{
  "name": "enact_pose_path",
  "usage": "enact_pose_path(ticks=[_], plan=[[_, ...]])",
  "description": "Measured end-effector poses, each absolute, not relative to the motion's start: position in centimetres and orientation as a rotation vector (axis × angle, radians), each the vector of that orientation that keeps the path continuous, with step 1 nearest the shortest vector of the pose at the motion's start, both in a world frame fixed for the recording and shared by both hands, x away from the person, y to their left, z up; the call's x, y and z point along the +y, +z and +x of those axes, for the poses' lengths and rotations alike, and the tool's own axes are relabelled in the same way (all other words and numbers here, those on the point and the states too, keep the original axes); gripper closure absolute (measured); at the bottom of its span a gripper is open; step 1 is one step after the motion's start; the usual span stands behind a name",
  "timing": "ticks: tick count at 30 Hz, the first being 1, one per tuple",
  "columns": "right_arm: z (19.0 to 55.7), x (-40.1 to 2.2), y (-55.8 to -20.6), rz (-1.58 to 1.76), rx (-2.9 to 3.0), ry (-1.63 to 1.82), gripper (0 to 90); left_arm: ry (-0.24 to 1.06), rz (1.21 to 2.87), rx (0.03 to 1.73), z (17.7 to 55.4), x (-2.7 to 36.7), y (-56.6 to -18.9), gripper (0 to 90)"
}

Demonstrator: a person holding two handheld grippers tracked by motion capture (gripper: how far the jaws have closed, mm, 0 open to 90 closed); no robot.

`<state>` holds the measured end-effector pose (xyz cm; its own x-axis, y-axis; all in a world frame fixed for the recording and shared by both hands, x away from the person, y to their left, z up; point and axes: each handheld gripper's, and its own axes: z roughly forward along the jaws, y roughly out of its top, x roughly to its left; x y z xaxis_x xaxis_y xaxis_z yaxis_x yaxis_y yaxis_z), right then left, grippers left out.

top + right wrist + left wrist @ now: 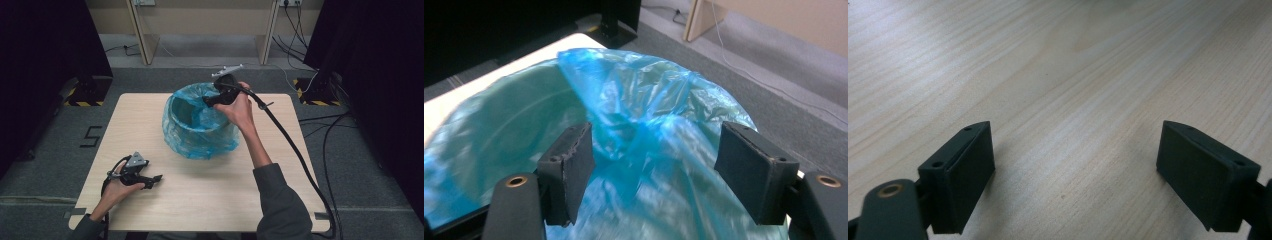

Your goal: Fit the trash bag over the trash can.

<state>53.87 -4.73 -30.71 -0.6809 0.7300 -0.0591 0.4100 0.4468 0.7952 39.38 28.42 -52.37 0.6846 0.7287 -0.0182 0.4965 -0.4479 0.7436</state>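
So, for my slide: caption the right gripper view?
Open right tongs poised over the crinkled blue plastic bag lining a round bin.

Both forearms are covered by grey long sleeves [280, 200]. The left gripper [152, 180] and the right gripper [209, 102] are made of black plastic, each topped by a grey three-cornered plate. A thick black cable [295, 155] is attached to the right one. Flat rectangular pads [569, 172] with small screw holes are seen, and brass-coloured rivets beside them.

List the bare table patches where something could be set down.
Free: the table between the blue-bagged bin and the near edge, and the far-left corner beside the bin. Crowded: the bin's far-right rim, where the right gripper hovers open, and the near-left corner, taken by the left gripper.
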Motion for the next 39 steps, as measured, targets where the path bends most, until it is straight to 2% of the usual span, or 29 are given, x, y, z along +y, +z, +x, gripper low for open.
enact_pose_path(ticks=[16, 24, 27, 32, 39], plan=[[56.5, -3.7, -33.9, 0.993, 2.469, 0.887, 31.3, 0.392, 2.140, 0.936, 39.4, 28.4, -52.4, 14.4], [54.9, -2.5, -31.2, 0.910, 2.431, 1.017, 33.1, 0.393, 2.140, 0.936, 39.4, 28.4, -52.4, 14.4], [54.7, -1.8, -31.3, 0.883, 2.470, 1.050, 34.6, 0.393, 2.140, 0.935, 39.4, 28.4, -52.4, 14.4], [55.4, -0.9, -33.6, 0.936, 2.557, 0.867, 35.6, 0.392, 2.140, 0.936, 39.4, 28.4, -52.4, 14.4], [56.5, -2.3, -34.1, 1.003, 2.521, 0.764, 34.8, 0.391, 2.142, 0.934, 39.4, 28.4, -52.4, 14.4]])
